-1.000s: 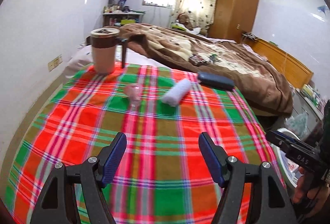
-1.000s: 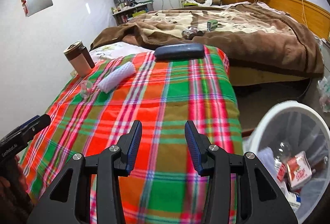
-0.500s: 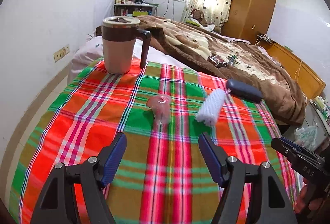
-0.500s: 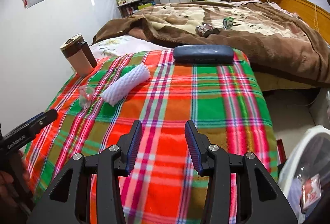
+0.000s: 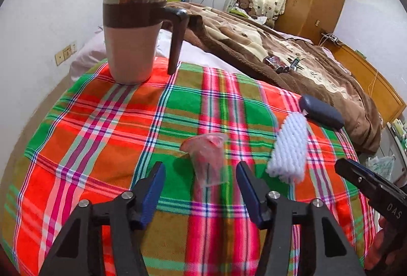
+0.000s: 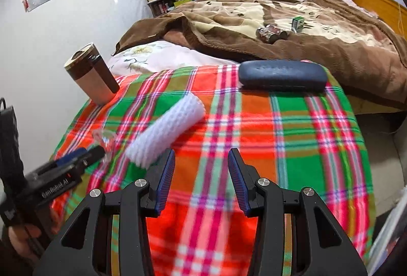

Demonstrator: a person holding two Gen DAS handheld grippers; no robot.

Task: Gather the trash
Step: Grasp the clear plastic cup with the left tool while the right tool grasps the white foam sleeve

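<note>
Clear plastic cup (image 5: 208, 161), crumpled and tinted pink, lies on the plaid-covered counter (image 5: 106, 128) at lower centre of the left wrist view, directly ahead of the left gripper (image 5: 201, 189), whose jaws stand wide and hold nothing. To its right lies a white foam net sleeve (image 5: 290, 149), and beyond that, at the counter's far right edge, a dark blue glasses case (image 5: 321, 115). In the upper left stands a lidded brown and beige mug (image 5: 132, 39); its contents cannot be seen. In the right wrist view the right gripper (image 6: 201, 177) is at lower centre, jaws wide and empty, with the foam sleeve just to its upper left. A bed with a brown blanket (image 6: 279, 29) fills the room behind, a small can and carton resting on it.
</note>
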